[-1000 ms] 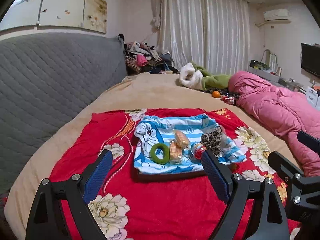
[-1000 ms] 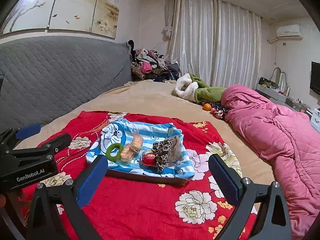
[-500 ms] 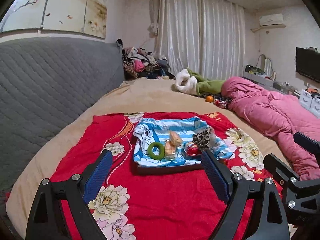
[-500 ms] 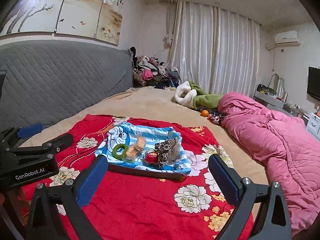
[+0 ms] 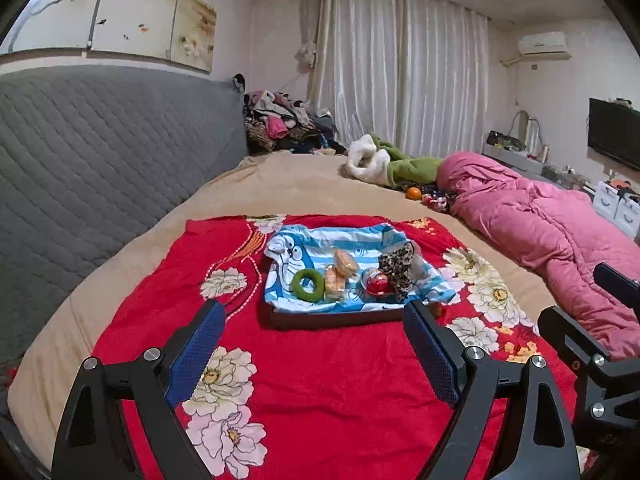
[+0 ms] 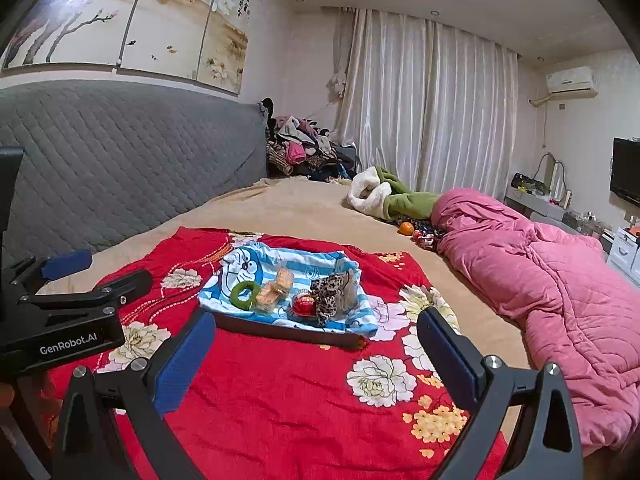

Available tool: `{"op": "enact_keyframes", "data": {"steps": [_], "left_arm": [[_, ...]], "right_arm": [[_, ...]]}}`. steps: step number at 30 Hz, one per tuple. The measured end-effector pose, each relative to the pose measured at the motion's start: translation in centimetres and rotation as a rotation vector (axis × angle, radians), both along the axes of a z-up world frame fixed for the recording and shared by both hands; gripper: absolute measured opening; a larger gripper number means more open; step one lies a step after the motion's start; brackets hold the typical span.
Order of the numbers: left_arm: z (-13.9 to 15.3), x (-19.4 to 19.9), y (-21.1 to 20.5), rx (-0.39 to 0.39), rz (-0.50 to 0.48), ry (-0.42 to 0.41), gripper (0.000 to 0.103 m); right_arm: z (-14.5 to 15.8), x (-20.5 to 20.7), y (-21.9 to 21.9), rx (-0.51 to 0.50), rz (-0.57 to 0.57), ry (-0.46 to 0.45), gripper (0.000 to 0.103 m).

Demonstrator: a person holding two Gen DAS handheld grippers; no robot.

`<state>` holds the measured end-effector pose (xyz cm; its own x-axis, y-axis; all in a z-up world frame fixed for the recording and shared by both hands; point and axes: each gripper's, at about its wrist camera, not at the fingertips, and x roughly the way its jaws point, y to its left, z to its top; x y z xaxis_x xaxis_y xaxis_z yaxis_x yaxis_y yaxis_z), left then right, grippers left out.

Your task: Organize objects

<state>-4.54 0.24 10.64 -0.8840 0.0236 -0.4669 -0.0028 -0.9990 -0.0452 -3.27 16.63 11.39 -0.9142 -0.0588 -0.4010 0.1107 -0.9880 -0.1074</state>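
A dark tray (image 5: 340, 318) (image 6: 280, 330) lined with a blue striped cartoon cloth (image 5: 304, 246) (image 6: 248, 266) rests on a red flowered blanket (image 5: 320, 392) (image 6: 304, 400). On the cloth lie a green ring (image 5: 308, 285) (image 6: 245, 294), wrapped snacks (image 5: 340, 270) (image 6: 274, 288), a red ball (image 5: 376, 282) (image 6: 304, 304) and a leopard-print piece (image 5: 398, 268) (image 6: 330, 294). My left gripper (image 5: 314, 340) stands open short of the tray, nothing between its blue pads. My right gripper (image 6: 316, 354) is open too, hanging over the blanket in front of the tray.
A grey quilted headboard (image 5: 100, 160) runs along the left. A pink duvet (image 5: 540, 232) (image 6: 540, 268) lies at the right, with a green and white garment (image 5: 384, 164), an orange (image 5: 414, 193) and small items beyond the tray. Clothes pile (image 5: 280, 124) by the curtains.
Both grippers have drawn back from the tray, which now looks smaller and farther off. Jaws stay as wide as before. The objects on the cloth have not moved.
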Motion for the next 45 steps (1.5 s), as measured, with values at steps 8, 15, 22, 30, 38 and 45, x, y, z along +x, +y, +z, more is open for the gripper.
{"op": "enact_keyframes", "data": {"steps": [8,15,22,30,38,45], "left_arm": [[-3.1,-0.3,0.4,-0.027,-0.001,-0.028,0.091],[-6.4,-1.3,0.2,-0.036,0.010,-0.062,0.091],[-7.5,-1.8,-0.2,-0.025,0.010,-0.074,0.091],[-7.9,-1.9,-0.1,-0.035,0.013,-0.083,0.091],[-8.7,-2.0,0.1,-0.044,0.009,-0.095,0.091],[-9.7,-2.4,0.1,-0.046,0.015,-0.117,0.091]], "right_arm": [[-2.3,0.1,0.3,-0.003,-0.011,-0.029,0.102],[-5.2,-0.7,0.8,-0.001,-0.025,-0.067,0.102],[-5.9,-1.1,1.1,-0.013,-0.029,-0.071,0.102],[-7.3,-1.3,0.9,-0.006,-0.024,-0.090,0.102],[-8.2,-1.6,1.1,-0.010,-0.028,-0.108,0.102],[-8.9,-1.9,1.2,-0.016,-0.030,-0.124,0.102]]}}
